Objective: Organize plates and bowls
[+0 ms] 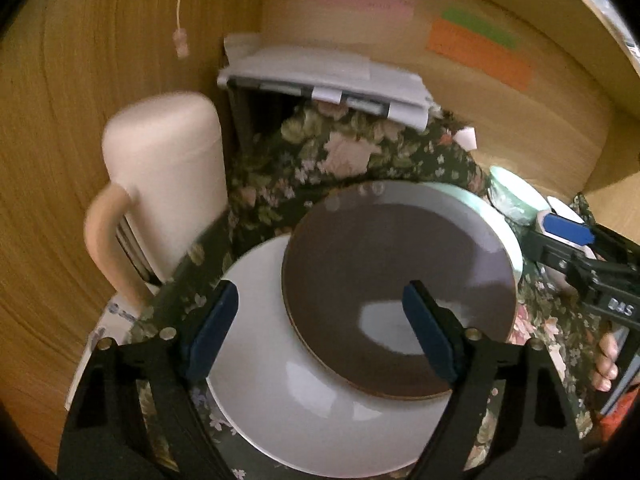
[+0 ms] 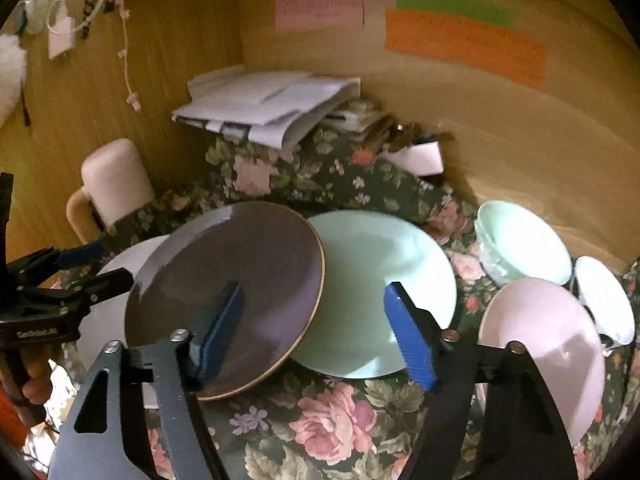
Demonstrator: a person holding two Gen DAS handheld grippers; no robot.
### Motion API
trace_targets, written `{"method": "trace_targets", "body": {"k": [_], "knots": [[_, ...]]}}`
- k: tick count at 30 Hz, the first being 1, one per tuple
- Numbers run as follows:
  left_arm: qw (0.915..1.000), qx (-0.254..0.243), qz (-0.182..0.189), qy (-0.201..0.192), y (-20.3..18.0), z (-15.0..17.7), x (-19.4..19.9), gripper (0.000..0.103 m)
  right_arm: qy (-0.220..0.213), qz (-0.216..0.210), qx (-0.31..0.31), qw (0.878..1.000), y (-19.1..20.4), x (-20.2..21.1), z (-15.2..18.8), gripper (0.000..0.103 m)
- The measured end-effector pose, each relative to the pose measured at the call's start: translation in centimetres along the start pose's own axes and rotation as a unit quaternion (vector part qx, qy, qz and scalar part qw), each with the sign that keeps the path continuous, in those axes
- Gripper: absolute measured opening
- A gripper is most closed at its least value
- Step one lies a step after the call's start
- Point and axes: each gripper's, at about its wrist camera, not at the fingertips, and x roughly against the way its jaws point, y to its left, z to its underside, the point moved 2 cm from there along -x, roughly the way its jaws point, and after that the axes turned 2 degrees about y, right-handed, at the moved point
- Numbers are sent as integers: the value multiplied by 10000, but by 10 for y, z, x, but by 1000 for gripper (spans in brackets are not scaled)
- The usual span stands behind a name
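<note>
A brown plate (image 1: 384, 280) (image 2: 228, 292) lies tilted, overlapping a white plate (image 1: 288, 392) (image 2: 104, 320) on its left and a mint-green plate (image 2: 380, 292) (image 1: 476, 208) on its right. A mint bowl (image 2: 520, 240) (image 1: 516, 196), a pink bowl (image 2: 548, 344) and a white bowl (image 2: 608, 304) sit at the right. My left gripper (image 1: 324, 332) is open above the white and brown plates, holding nothing. My right gripper (image 2: 316, 332) is open over the brown plate's right edge and the mint plate, holding nothing.
Everything rests on a floral cloth (image 2: 320, 420) inside a wooden nook. A cream jug with a handle (image 1: 164, 184) (image 2: 112, 184) stands at the left. A stack of papers (image 1: 320, 76) (image 2: 264, 108) lies at the back. Coloured notes (image 2: 460, 40) hang on the back wall.
</note>
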Motion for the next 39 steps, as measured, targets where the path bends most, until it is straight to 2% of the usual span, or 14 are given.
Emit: {"method": "trace_targets", "body": {"k": [5, 13, 16, 19, 23, 27, 39], "knots": [[9996, 150, -64, 215, 7, 3, -13, 83, 252, -105, -59, 9996, -5, -17, -1, 52], [9984, 121, -38, 555, 8, 7, -27, 54, 462, -180, -38, 9988, -7, -34, -1, 37], [9977, 146, -58, 656, 8, 7, -31, 52, 492, -201, -26, 9986, -7, -38, -2, 34], [9967, 215, -43, 785, 10, 7, -35, 46, 534, -266, 22, 9982, -5, -42, -3, 24], [9957, 270, -34, 890, 11, 8, -38, 46, 593, -328, 12, 9977, -5, -48, -3, 16], [9954, 229, -26, 931, 9, 9, -40, 46, 580, -483, -105, 9971, -9, -49, -2, 15], [9948, 166, 97, 1003, 8, 3, -37, 46, 575, -445, -31, 9973, -7, -53, -2, 15]]}}
